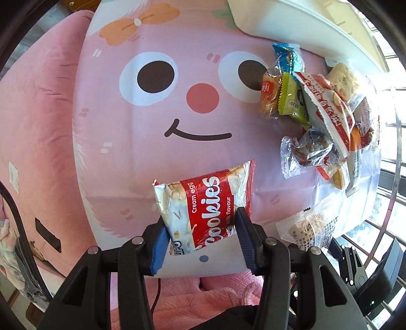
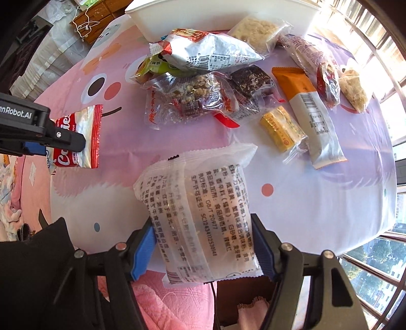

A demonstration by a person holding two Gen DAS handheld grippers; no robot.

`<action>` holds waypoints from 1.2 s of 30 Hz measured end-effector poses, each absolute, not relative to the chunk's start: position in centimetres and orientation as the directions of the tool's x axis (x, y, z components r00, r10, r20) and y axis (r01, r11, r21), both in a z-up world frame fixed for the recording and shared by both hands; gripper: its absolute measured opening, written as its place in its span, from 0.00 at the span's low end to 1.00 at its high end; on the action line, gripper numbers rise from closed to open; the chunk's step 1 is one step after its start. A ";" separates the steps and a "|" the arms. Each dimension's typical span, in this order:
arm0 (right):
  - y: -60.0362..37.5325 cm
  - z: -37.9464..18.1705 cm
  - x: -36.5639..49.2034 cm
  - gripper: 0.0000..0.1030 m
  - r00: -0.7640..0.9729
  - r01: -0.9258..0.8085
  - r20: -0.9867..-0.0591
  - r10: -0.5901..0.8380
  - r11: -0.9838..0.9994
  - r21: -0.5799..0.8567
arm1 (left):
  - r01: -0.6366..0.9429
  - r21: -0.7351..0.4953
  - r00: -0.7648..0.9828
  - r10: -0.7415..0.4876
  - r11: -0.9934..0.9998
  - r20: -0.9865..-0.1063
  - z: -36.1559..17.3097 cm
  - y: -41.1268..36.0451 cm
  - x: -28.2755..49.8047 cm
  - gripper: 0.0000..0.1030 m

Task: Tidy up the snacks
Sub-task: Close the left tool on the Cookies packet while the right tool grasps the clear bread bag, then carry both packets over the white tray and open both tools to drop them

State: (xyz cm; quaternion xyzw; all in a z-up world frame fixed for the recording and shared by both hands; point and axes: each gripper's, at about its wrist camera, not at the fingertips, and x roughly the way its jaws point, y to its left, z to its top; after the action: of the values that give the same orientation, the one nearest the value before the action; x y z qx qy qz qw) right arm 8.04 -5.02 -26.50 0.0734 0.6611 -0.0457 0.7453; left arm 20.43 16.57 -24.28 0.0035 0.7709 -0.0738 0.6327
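Observation:
My left gripper (image 1: pixel 201 223) is shut on a red and white cookies packet (image 1: pixel 205 205) and holds it over the pink cartoon-face tablecloth (image 1: pixel 152 121). The same packet (image 2: pixel 78 137) and left gripper (image 2: pixel 63 138) show at the left of the right wrist view. My right gripper (image 2: pixel 203 233) is shut on a white translucent snack pack (image 2: pixel 200 215) with black print, held above the table. A pile of several mixed snack packets (image 2: pixel 228 83) lies ahead; it also shows in the left wrist view (image 1: pixel 317 111).
A white bin (image 2: pixel 223 15) stands at the table's far edge, behind the pile; its rim shows in the left wrist view (image 1: pixel 291 28). A window with metal bars (image 2: pixel 380 253) is to the right. Pink bedding (image 1: pixel 38 114) lies left of the table.

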 end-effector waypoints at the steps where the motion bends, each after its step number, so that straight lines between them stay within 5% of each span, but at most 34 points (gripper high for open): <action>1: -5.1 -26.2 7.8 0.67 0.127 0.177 -0.992 0.029 0.983 0.051 | 0.109 -0.117 -0.184 -0.095 0.987 -0.978 -23.5 16.8 20.4 0.47; 15: -9.0 -18.9 8.9 0.67 0.237 0.348 -0.971 0.013 0.932 0.097 | 0.237 -0.164 0.010 -0.171 0.958 -0.985 -12.1 16.9 21.9 0.47; 32: -15.2 -11.2 20.1 0.68 0.397 0.186 -0.917 0.036 0.975 0.119 | 0.205 -0.153 0.154 -0.186 0.967 -0.970 -6.4 10.8 28.9 0.47; 36: -17.0 -10.6 23.4 0.68 0.425 0.147 -0.904 0.047 0.982 0.120 | 0.172 -0.161 0.173 -0.191 0.972 -0.966 -6.6 9.1 31.2 0.39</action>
State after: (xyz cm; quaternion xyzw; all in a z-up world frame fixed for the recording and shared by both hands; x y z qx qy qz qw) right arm 23.37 -16.96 -10.62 0.0906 0.5355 -0.0296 0.8391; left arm 31.23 9.14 -6.59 -0.0073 0.6318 -0.1185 0.7660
